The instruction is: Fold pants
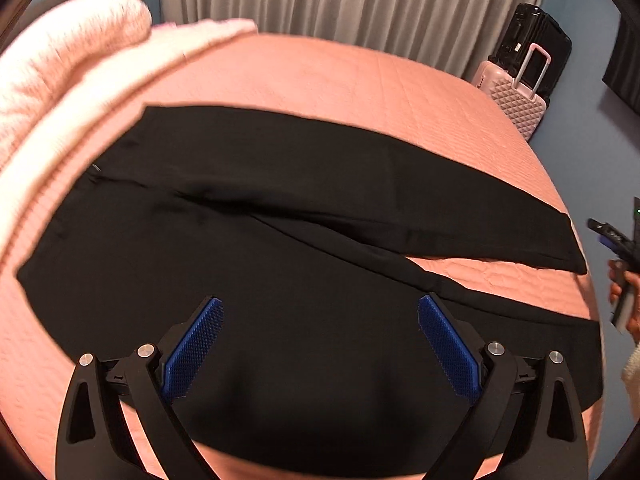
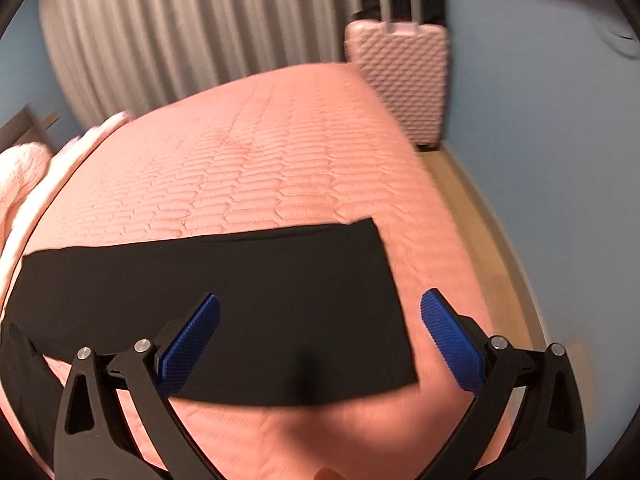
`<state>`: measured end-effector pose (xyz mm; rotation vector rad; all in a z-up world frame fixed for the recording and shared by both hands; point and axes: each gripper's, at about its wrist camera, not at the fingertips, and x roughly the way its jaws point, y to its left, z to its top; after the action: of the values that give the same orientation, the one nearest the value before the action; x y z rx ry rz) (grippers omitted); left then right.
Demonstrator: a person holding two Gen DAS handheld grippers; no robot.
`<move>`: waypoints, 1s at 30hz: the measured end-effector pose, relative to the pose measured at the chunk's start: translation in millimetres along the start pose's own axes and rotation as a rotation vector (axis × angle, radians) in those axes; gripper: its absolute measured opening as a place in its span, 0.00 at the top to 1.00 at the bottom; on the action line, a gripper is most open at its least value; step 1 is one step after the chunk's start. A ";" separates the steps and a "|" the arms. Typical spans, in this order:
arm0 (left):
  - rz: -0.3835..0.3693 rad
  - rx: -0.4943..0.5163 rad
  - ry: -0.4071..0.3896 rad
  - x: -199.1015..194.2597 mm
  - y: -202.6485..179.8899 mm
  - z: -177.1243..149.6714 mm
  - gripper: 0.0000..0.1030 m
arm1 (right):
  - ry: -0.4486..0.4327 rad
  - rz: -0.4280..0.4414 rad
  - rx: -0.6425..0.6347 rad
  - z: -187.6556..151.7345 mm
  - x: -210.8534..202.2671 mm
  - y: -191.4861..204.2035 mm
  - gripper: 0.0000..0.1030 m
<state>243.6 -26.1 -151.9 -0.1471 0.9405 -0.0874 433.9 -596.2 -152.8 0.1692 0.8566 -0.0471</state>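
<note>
Black pants (image 1: 248, 216) lie spread flat on a pink quilted bed (image 1: 320, 76), waist at the left and both legs splayed to the right. My left gripper (image 1: 320, 312) hovers open above the near thigh area, blue pads wide apart, holding nothing. In the right wrist view the far leg's hem end (image 2: 248, 300) lies across the bed. My right gripper (image 2: 320, 312) hangs open over that leg end, nothing between its fingers. In the left wrist view the right gripper (image 1: 612, 240) shows at the right edge, held by a hand.
A fluffy pink blanket (image 1: 60, 64) is piled at the bed's left end. A pink suitcase (image 2: 400, 76) with a black one behind it stands against the blue wall, beside grey curtains (image 2: 192, 24). Wooden floor (image 2: 492, 248) runs along the bed's right edge.
</note>
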 end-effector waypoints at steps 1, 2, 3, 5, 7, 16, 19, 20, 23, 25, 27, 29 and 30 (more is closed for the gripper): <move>-0.003 -0.003 0.002 5.6 -0.8 -0.2 0.06 | 0.023 0.004 -0.025 4.5 12.3 -4.0 0.04; 0.014 0.005 0.000 10.9 -3.4 -0.5 0.06 | 0.040 0.006 -0.042 10.5 21.5 -8.3 0.04; 0.047 0.032 -0.010 14.8 -7.1 -0.7 0.06 | 0.051 -0.006 -0.062 13.7 29.8 -12.5 0.04; 0.132 0.107 -0.016 20.6 -16.1 -0.1 0.06 | 0.072 -0.004 -0.072 17.9 44.8 -23.3 0.04; 0.156 0.162 -0.037 22.9 -21.8 -0.5 0.06 | 0.128 0.037 -0.051 17.5 63.5 -36.1 0.04; 0.002 0.144 -0.051 25.4 -29.3 6.5 0.06 | 0.142 0.109 -0.113 5.5 74.6 -21.0 0.27; 0.010 0.121 -0.048 29.0 -19.6 11.3 0.06 | 0.129 0.200 -0.031 8.3 66.4 -40.7 0.82; 0.025 0.124 -0.037 31.5 -14.7 13.9 0.06 | 0.136 0.214 -0.018 9.6 66.6 -41.7 0.88; 0.106 0.162 -0.048 31.8 4.6 27.1 0.06 | 0.140 0.183 -0.042 10.4 67.2 -32.1 0.88; 0.178 0.169 -0.067 34.2 31.6 49.1 0.06 | 0.131 0.169 -0.046 10.8 63.7 -28.7 0.91; 0.255 0.152 -0.080 38.1 60.4 72.1 0.06 | 0.118 0.146 -0.060 10.3 59.6 -24.7 0.94; 0.339 0.153 -0.088 47.8 97.0 102.2 0.06 | 0.108 0.118 -0.063 10.1 57.3 -21.0 0.94; 0.380 0.156 -0.091 54.5 117.0 120.0 0.06 | 0.108 0.109 -0.061 9.8 56.9 -19.2 0.94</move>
<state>374.0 92.2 -144.9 0.1719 0.8534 0.1949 476.4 -615.2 -192.0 0.1615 0.9537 0.0905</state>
